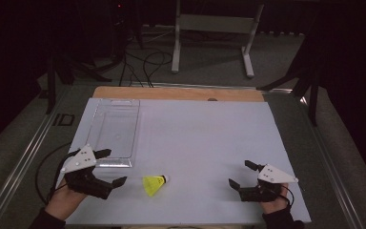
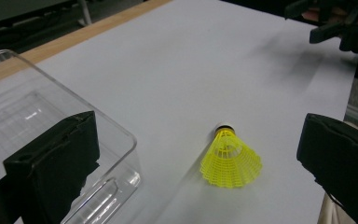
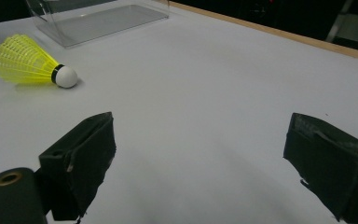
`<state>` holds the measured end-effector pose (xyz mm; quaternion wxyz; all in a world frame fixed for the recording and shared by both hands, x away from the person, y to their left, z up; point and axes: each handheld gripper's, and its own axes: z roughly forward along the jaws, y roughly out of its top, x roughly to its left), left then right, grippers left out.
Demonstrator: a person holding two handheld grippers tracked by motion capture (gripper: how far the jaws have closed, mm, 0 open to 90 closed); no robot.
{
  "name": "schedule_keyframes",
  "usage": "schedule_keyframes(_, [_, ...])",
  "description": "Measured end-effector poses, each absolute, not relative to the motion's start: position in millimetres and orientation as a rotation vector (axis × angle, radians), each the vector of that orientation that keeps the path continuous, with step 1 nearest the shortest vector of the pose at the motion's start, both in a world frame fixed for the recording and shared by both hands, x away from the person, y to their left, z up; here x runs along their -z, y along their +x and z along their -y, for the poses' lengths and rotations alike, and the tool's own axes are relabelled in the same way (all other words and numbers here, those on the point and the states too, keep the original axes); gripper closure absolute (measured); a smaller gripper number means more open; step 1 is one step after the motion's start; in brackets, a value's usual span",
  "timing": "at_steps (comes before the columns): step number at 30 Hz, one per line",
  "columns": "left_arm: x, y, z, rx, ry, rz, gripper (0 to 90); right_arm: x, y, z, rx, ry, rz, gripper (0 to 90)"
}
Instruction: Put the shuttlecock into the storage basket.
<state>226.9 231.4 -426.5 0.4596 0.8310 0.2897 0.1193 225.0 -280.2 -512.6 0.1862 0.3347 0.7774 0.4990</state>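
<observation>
A yellow shuttlecock (image 1: 154,184) with a white cork tip lies on its side on the white table near the front edge; it also shows up close as the shuttlecock (image 2: 230,159) and shuttlecock (image 3: 30,64). My left gripper (image 1: 115,166) stands open just left of it, jaws wide, nothing between them (image 2: 200,163). My right gripper (image 1: 241,173) is open at the front right, well apart from the shuttlecock, its jaws empty (image 3: 205,154).
A clear plastic tray (image 1: 115,131) lies at the left of the white table top (image 1: 205,138), right by my left gripper; tray corner (image 2: 121,154). A wooden strip (image 1: 176,93) edges the far side. Cables and metal stands sit on the floor beyond.
</observation>
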Motion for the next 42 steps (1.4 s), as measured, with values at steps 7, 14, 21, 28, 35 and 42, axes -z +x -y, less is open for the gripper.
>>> schedule_keyframes(7, [419,234,-219,-0.291,2.105,-0.709,0.0,513,225,280,-1.408,0.942,-2.196,9.0])
schedule_keyframes(14, [412,239,-202,-0.289,2.158,-0.686,0.0,513,226,280,-1.412,0.944,-2.200,9.0])
schedule_keyframes(21, [405,242,-181,-0.291,2.244,-0.645,0.0,513,225,280,-1.429,0.949,-2.205,9.0])
schedule_keyframes(28, [405,249,-162,-0.258,2.342,-0.660,0.0,512,225,280,-1.431,0.946,-2.203,9.0])
schedule_keyframes(35, [405,257,-146,-0.209,2.403,-0.645,0.0,512,225,280,-1.435,0.952,-2.203,9.0])
schedule_keyframes(42, [411,264,-128,-0.150,2.490,-0.615,0.0,512,225,280,-1.436,0.953,-2.203,9.0])
